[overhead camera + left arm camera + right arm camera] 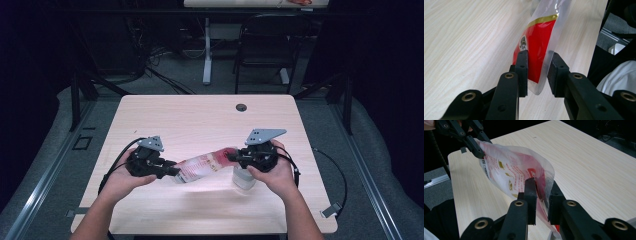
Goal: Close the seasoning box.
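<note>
Pouch [205, 167] (clear plastic, red and gold print) hangs in the air between both grippers, just above the front half of the table [200, 120]. It runs slightly uphill from my left to my right in the high view.

Left gripper [172, 171] has the lower end. In the left gripper view the bag's edge [539, 55] sits between the two black jaws; the left pad presses the red panel, the other pad meets the clear film, so I read it as clamped on the pouch. Jaws are fairly close together with just the thin film between them.

Right gripper [231, 156] has the upper end. In the right gripper view the jaws are pinched on the crumpled film [541, 190], the pouch [511, 172] bowing away from them toward the left gripper [477, 151] at top left.

Small clear container [243, 177] stands on the table right under the right hand [275, 170], partly hidden by it. Can't tell whether hand and container touch.

Left hand [125, 182] wraps its gripper body, cable trailing back off the table's left edge.
</note>
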A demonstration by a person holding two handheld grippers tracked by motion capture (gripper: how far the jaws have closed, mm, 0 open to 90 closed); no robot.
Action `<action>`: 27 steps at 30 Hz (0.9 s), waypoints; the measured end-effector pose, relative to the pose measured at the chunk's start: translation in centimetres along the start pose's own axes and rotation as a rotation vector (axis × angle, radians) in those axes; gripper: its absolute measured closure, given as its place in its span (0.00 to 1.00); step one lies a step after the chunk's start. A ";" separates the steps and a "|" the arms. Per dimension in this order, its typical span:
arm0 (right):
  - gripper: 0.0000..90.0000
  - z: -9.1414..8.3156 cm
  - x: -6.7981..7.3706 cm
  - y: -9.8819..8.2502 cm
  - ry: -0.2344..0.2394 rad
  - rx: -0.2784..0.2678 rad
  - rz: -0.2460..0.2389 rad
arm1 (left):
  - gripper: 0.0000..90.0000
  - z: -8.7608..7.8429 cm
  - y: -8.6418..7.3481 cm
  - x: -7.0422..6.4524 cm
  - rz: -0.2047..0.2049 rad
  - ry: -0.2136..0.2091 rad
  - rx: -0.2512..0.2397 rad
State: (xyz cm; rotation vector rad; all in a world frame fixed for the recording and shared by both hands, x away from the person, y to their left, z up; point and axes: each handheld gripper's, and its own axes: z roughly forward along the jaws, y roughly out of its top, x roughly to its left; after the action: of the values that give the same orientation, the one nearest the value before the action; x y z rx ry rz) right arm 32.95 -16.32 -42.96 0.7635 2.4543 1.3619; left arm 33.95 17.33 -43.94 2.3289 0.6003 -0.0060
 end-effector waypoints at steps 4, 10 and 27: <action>0.90 -0.1 -0.1 -0.1 0.000 -0.001 0.002 | 0.81 -0.2 0.6 -0.1 0.005 0.006 0.017; 0.90 -0.2 -0.2 -0.2 -0.003 -0.003 0.007 | 0.81 -0.4 1.2 -0.1 0.014 0.006 0.041; 0.90 -0.4 -0.6 -0.4 -0.004 -0.004 0.023 | 0.81 -1.0 2.8 -0.1 0.037 0.012 0.076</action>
State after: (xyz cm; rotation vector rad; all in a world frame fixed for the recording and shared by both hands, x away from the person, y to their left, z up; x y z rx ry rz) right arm 33.15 -17.14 -43.08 0.7952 2.4461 1.3716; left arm 34.92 16.19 -41.36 2.4150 0.5721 0.0020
